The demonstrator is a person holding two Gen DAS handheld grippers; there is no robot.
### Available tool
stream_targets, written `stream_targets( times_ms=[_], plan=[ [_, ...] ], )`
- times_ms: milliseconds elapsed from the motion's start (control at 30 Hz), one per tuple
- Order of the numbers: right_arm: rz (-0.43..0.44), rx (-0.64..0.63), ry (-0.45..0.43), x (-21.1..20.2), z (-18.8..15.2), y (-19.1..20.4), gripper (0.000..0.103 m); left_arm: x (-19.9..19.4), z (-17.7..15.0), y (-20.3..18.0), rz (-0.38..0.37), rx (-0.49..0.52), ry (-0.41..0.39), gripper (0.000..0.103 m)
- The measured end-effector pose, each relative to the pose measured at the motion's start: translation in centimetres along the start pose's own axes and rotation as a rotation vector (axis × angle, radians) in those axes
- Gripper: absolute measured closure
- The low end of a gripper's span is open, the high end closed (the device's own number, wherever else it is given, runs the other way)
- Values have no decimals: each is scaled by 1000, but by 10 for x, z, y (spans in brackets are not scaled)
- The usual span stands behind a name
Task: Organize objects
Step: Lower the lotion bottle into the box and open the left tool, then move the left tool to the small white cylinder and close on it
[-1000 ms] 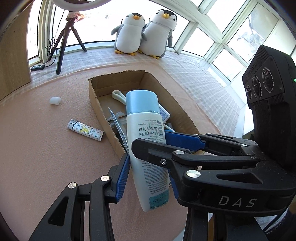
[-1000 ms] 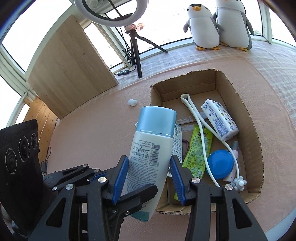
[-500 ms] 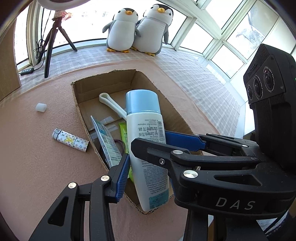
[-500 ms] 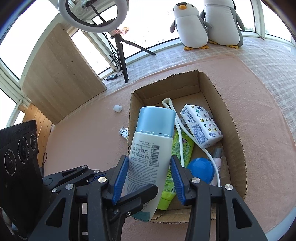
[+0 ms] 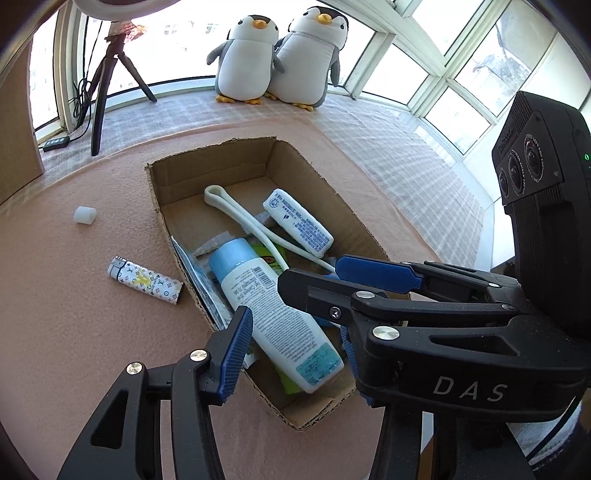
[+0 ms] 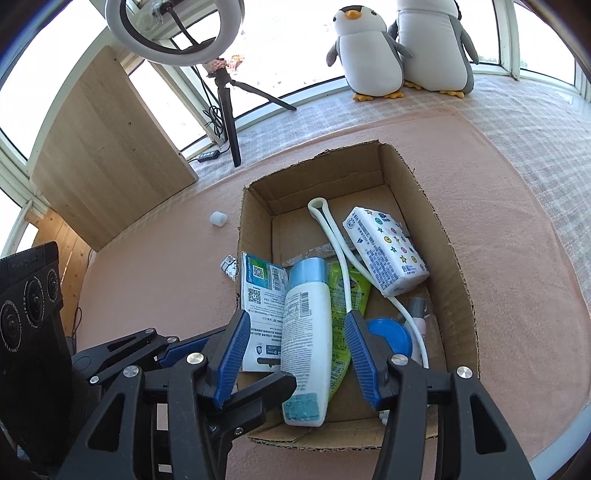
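Now the white plastic bottle with a pale blue cap (image 6: pixel 308 332) lies flat inside the open brown cardboard box (image 6: pixel 448 258), between a white printed sachet (image 6: pixel 260 295) and a green tube (image 6: pixel 347 295). Both the right gripper (image 6: pixel 295 358) and the left gripper (image 5: pixel 288 295) hang above it with jaws apart, gripping nothing. Outside on the pink mat (image 5: pixel 74 332) rests a patterned lighter (image 5: pixel 146 280).

Lighter (image 6: pixel 229 266): mostly hidden behind cardboard box wall (image 6: pixel 241 258), centre-left; ring light (image 5: pixel 122 4): cut off at top edge; bottle (image 6: pixel 306 339) label print: too small to read.
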State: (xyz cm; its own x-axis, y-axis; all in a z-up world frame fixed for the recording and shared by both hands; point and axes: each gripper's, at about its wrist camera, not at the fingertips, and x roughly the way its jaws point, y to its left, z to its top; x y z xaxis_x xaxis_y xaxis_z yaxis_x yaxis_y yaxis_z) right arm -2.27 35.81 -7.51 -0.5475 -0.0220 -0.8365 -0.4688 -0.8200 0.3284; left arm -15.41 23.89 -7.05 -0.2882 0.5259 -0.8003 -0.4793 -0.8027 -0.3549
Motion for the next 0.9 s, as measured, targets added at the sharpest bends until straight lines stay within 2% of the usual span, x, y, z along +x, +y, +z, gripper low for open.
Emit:
stream_targets(
  times_ms=[300,700,900],
  plan=[
    [-4,19,-11,-3,-5,4,53,-20,-10,30,28,-30,-27,50],
    [-14,-23,-22,-9,-31,30,53,-49,-31,138,156,-218,-49,50],
    [6,-28,-14,-9,-37,45,53,-50,-18,172,194,-286,-73,51]
  ],
)
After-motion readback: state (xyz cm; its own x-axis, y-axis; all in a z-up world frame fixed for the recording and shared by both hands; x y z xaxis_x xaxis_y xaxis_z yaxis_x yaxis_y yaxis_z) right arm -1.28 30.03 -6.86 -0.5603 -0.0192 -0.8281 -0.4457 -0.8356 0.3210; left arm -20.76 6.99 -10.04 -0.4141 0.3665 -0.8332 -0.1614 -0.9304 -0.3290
